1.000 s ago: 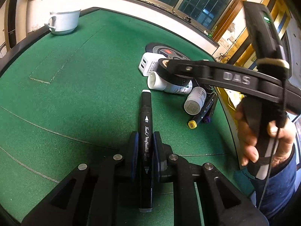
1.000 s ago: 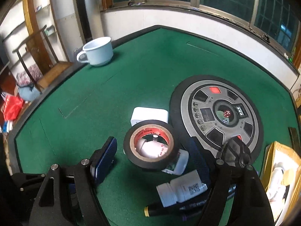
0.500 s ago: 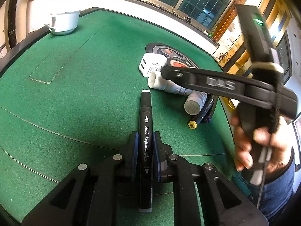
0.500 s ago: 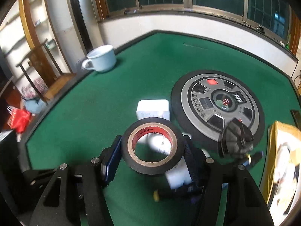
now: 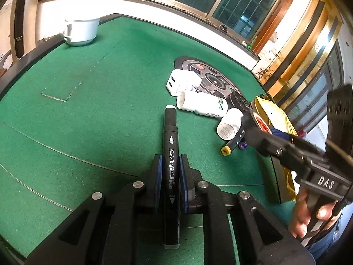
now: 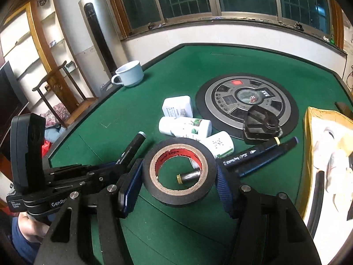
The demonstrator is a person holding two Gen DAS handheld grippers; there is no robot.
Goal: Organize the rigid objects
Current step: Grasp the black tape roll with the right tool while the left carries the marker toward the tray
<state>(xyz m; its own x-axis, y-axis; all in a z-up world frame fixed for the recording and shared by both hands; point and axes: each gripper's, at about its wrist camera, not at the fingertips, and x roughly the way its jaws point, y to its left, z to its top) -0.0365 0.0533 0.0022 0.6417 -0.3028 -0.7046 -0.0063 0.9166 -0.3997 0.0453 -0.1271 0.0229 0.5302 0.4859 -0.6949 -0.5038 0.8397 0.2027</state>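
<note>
Item 1: left gripper [image 5: 169,172], black two-finger tool with blue pads, jaws closed on a black art marker with white end caps [image 5: 170,154]; the marker runs toward 12 o'clock in the left wrist view, above the green felt table [image 5: 88,110].

Item 2: right gripper [image 6: 178,176], jaws closed around a roll of black tape with a red-printed cardboard core [image 6: 178,172], pads pressing its outer rim at 9 and 3 o'clock. The roll is held above the felt.

Item 3: cluster on the felt at 12 o'clock of the roll in the right wrist view: white square plug adapter [image 6: 177,109], white cylindrical bottle with green label [image 6: 185,128] lying on its side, smaller white bottle [image 6: 219,146] just beside it, two black markers [image 6: 260,154] lying together at 2 o'clock.

Item 4: round grey-and-black dial panel [image 6: 247,101] set in the felt, a black plastic piece [image 6: 261,124] resting on its near edge.

Item 5: pale blue ceramic mug [image 6: 129,74], well apart at 11 o'clock, near the table edge.

Item 6: yellow-lined open box [image 6: 313,137] at 3 o'clock, white contents unclear.
</note>
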